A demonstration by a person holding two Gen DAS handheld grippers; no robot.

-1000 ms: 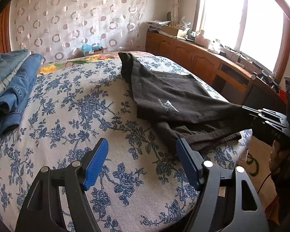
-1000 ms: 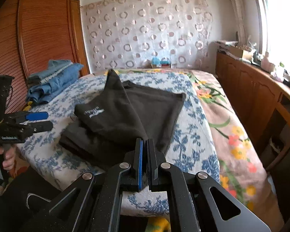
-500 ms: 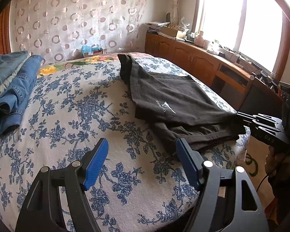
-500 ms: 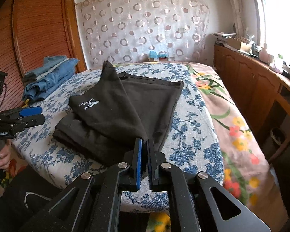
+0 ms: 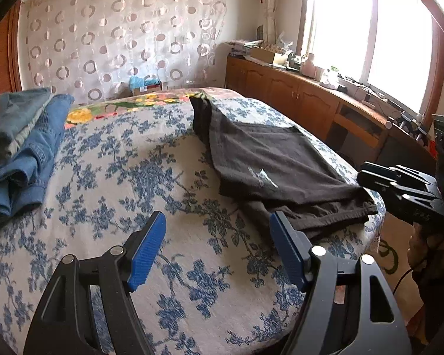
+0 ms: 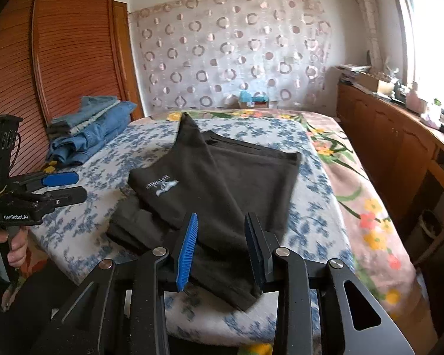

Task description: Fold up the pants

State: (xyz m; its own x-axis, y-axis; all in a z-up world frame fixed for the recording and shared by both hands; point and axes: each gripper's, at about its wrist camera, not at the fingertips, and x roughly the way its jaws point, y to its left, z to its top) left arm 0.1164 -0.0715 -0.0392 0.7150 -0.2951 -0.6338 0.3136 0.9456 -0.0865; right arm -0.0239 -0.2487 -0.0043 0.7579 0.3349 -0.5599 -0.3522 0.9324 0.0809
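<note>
— At the bottom centre of my right wrist view, the right gripper [image 6: 220, 247] has just been opening; its jaws stand partly apart with nothing pinched, the black cloth lying beyond and beneath them rather than in them.

— And your other hand?

— Bottom of the left wrist view: the left gripper [image 5: 217, 248] is spread wide over bare floral bedspread [image 5: 109, 183], holding nothing.

— Where are the pants?

— The black pants [image 6: 210, 183] lie in the middle of the right view, near the bed's front edge. One leg is laid slantwise over the other, with a white logo on top, so I judge the lengthwise fold done but untidy. Near the lower left of the pile the waist end looks rumpled.

— What's left?

— Probably squaring it up and folding end to end. The folded jeans [image 6: 88, 130] at the upper left look finished.
</note>
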